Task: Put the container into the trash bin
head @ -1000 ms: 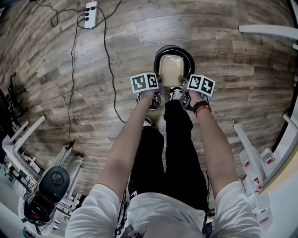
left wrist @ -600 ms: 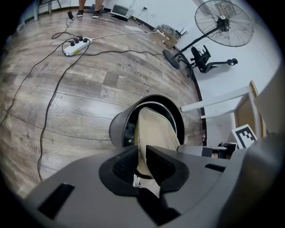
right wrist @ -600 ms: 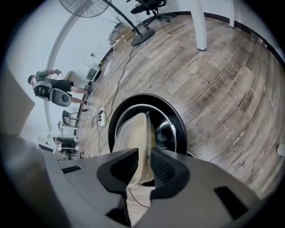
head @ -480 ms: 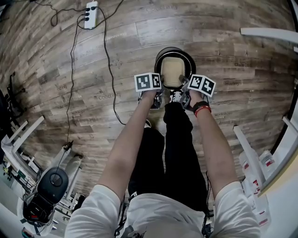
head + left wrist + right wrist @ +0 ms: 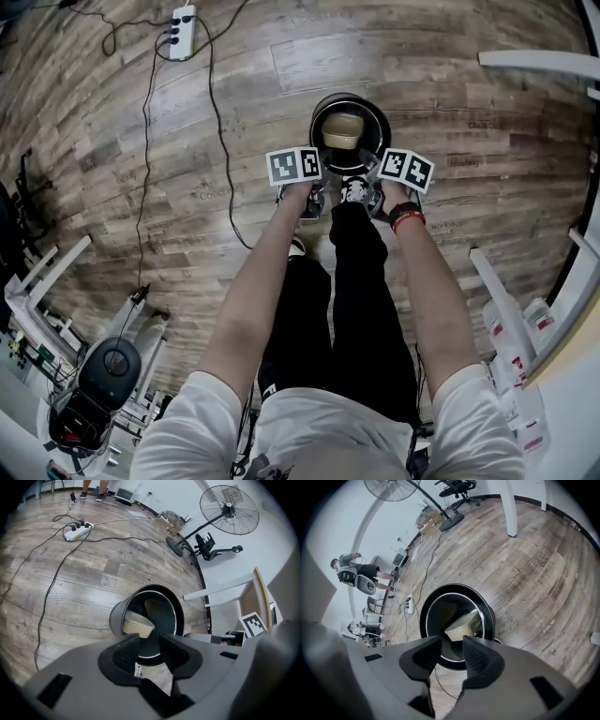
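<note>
The left gripper (image 5: 150,645) and right gripper (image 5: 452,648) were opening their empty jaws, and the beige plastic container (image 5: 344,131) had dropped into the round black trash bin (image 5: 315,120), so the job looked done

Both your bare forearms reach forward and down, nearly parallel. Your left hand (image 5: 296,193) holds the dark grey left gripper (image 5: 315,187), its black-and-white marker cube on top, pointing steeply down. Its jaws are opening, with nothing between the pads. Your right hand (image 5: 392,197), a black and red band at the wrist, holds the matching right gripper (image 5: 367,187) likewise, jaws opening and empty.
</note>
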